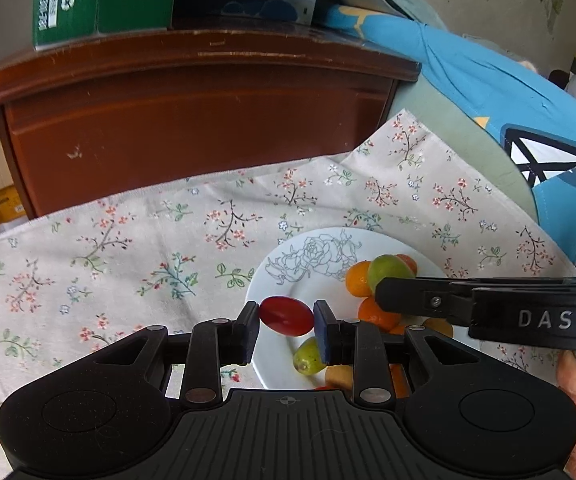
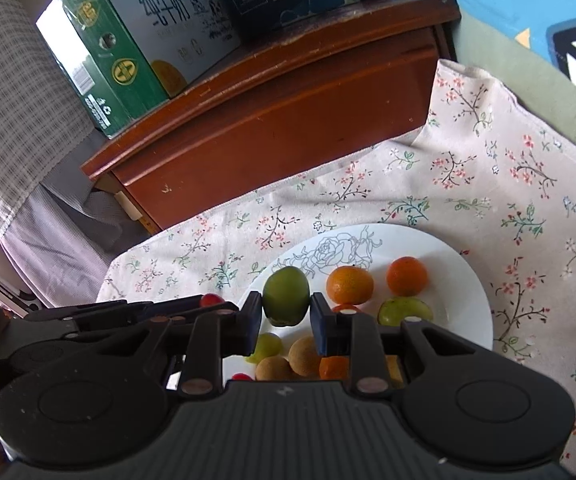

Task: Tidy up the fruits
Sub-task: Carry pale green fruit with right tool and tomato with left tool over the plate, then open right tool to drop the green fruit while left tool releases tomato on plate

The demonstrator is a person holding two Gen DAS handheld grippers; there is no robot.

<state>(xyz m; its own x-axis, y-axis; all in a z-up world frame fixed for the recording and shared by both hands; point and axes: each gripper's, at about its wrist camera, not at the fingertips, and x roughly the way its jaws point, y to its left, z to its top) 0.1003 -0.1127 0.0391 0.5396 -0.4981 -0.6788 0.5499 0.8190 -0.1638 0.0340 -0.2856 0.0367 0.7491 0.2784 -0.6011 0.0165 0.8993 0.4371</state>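
I have the left gripper (image 1: 286, 330) clamped on a red grape tomato (image 1: 286, 315), the right gripper (image 2: 286, 312) on a green fruit (image 2: 286, 296), both above the plate (image 2: 464, 280). Both look light, smooth, bruisable; mid-body grip suits.

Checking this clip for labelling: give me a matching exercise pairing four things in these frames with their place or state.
Things:
1. small red oval fruit
2. round green fruit
3. white rose-patterned plate
4. green milk carton box

Places or states:
A. on the brown wooden cabinet
B. held in the right gripper
C. on the floral cloth
D. held in the left gripper

Pairs: 1-D, 2-B, 3-C, 4-A
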